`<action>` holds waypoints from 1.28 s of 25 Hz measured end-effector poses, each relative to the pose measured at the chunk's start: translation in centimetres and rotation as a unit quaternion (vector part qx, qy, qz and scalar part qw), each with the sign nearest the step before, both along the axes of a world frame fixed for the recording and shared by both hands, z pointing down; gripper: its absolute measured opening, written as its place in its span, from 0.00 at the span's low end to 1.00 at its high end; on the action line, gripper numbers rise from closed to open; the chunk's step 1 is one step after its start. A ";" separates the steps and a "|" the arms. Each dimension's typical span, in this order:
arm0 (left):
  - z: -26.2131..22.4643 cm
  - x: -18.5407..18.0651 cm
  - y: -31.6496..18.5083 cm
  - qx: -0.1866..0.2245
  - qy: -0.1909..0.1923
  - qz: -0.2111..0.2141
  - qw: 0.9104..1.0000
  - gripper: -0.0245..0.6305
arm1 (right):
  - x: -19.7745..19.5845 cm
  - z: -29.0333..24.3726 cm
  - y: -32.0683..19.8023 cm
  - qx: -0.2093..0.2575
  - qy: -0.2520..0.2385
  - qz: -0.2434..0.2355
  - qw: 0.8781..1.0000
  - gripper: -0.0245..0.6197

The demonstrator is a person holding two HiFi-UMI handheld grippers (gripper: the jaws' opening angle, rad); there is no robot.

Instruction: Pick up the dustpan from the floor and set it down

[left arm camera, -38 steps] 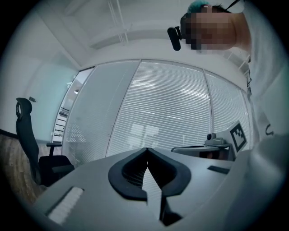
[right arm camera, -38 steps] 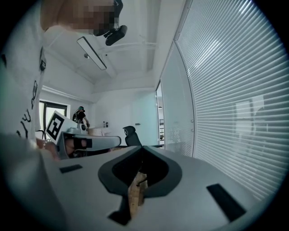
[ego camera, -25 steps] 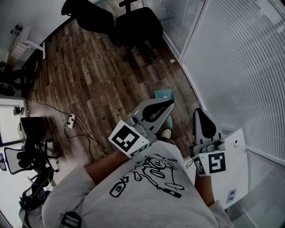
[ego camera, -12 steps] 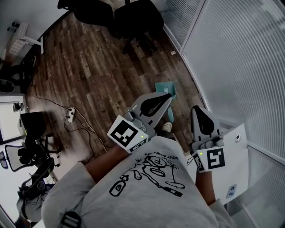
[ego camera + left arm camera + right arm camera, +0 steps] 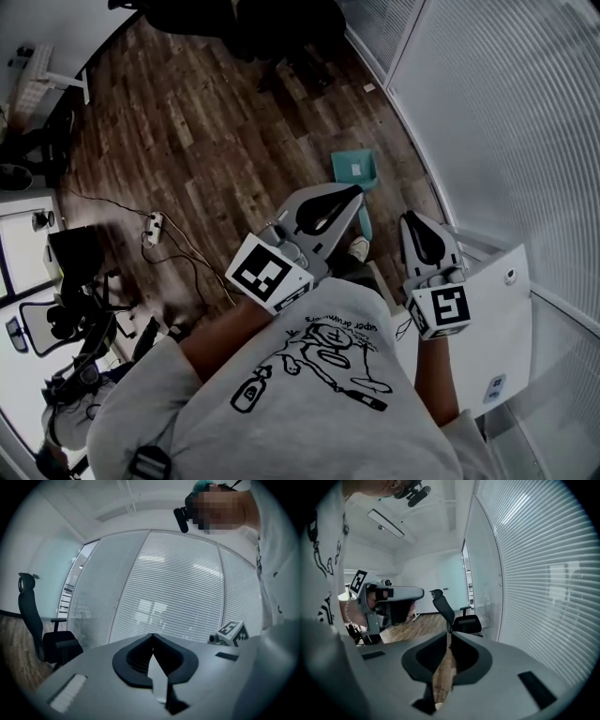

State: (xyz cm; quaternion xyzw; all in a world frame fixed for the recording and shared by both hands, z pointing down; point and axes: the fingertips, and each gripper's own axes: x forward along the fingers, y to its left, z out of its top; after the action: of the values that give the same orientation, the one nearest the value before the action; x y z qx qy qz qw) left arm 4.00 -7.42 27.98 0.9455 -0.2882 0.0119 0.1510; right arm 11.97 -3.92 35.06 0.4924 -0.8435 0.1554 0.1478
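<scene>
Lying on the floor (image 5: 187,141), teal dustpan (image 5: 349,180) bears an unreadable white label (image 5: 355,168).

The floor (image 5: 206,141) is dark wood planking, grainy, with a dull sheen. The dustpan (image 5: 366,165) looks like smooth teal plastic. The left gripper (image 5: 357,191) and right gripper (image 5: 410,218) are matt grey plastic with black inner faces. The T-shirt (image 5: 281,422) is soft grey cloth with black print.
</scene>
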 end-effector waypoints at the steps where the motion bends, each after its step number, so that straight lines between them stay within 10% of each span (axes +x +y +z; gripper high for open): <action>1: 0.3 0.0 0.1 0.000 -0.001 0.001 1.000 0.04 | 0.1 1.1 0.2 -0.008 0.001 -0.004 1.000 0.05; 32: 5.4 -1.1 1.5 -0.028 -0.010 -0.018 0.999 0.04 | -1.4 29.8 4.1 -0.289 0.016 -0.083 0.954 0.29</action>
State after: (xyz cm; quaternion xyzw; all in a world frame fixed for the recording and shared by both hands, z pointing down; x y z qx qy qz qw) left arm 2.89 -5.95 33.34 0.9355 -0.3061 0.0264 0.1747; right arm 10.61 0.19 64.88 0.3595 -0.7981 0.3713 0.3097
